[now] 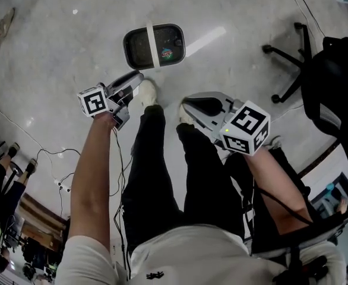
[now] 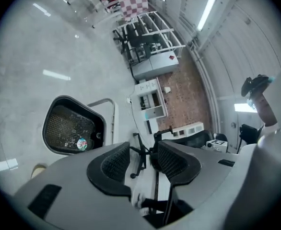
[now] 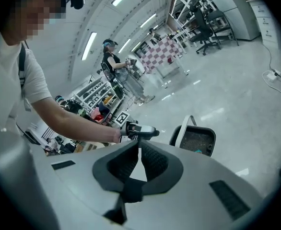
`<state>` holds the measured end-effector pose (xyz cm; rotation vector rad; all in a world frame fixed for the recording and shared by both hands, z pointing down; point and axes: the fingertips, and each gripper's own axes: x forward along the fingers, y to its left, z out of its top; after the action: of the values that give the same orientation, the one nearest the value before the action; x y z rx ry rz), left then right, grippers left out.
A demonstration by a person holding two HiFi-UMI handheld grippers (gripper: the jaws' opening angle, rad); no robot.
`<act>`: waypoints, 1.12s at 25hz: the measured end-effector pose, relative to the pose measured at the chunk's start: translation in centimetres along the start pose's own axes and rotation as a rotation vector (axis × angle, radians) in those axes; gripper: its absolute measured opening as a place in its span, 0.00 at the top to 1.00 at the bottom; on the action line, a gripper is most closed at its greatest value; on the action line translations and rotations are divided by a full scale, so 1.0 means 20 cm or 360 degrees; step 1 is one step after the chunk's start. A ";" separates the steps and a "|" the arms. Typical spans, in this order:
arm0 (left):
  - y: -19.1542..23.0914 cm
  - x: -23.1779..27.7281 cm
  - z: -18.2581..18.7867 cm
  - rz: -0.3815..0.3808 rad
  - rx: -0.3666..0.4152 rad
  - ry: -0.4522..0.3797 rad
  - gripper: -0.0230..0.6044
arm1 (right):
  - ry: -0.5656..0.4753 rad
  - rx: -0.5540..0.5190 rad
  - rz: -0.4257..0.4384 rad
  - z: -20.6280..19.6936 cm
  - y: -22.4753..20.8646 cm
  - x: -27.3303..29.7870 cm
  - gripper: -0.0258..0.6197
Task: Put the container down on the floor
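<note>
**White shirt and black trousers above a grounded container: hazards and markings**

White shirt (image 1: 180, 254) and black trousers (image 1: 147, 177) fill the lower part of the head view, and the person stands with two pale shoes (image 1: 148, 92) on the glossy floor (image 1: 61, 40).

**State**
- The container (image 1: 125, 47), a dark tub with a mesh-like inside and a white handle band (image 1: 151, 39), rests flat on the floor just ahead of the shoes. Nothing touches it.
- The left gripper (image 1: 133, 79) hangs near it. Its jaws stand wide with nothing between them.
- The right gripper (image 1: 193, 105) is held over the right leg, well clear of the tub. Its jaws meet at the tips and hold nothing.

**Probable faults**
1. Kick: the tub lies just ahead of the toes, so a forward step would likely shove or tip it.
2. Snag: a low sweep of the wide left jaws could catch the handle band and drag the tub.
3. Trip: a loose cable (image 1: 49, 156) runs across the floor to the left, and an office chair (image 1: 293, 70) base spreads to the right. Either could catch a backward or sideways step.

**Markings**
- Each marker cube (image 1: 94, 101) carries black-and-white square patterns with no letters.
- A round multicoloured sticker (image 1: 166, 54) sits inside the tub. Its print is too small to read.
- A small dark emblem (image 1: 155, 275) on the shirt hem is illegible.
- No brand name can be read anywhere.
</note>
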<state>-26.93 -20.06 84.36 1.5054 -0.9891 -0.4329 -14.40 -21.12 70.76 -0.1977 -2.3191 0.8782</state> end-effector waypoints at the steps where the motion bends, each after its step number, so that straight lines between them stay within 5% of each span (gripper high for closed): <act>1: -0.08 -0.03 0.00 -0.0009 0.0026 -0.0016 0.67 | -0.0004 -0.0004 -0.0005 0.01 0.04 -0.03 0.93; 9: -0.78 -0.22 -0.20 -0.0033 0.0150 -0.0043 0.95 | -0.0031 -0.0024 -0.0011 0.05 0.36 -0.32 0.93; 19: -1.74 -0.29 -0.66 -0.0182 0.0347 0.0155 0.95 | -0.0088 -0.0055 0.0034 0.05 0.79 -0.67 0.93; 28: -2.26 -0.61 -0.93 -0.0328 0.0446 0.0244 0.95 | -0.0195 -0.0109 -0.0050 0.10 1.26 -0.75 0.93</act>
<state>-4.82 -2.93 42.45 1.8746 -0.8007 -0.3272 -5.94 -8.13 45.86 -0.1394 -2.4611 0.8159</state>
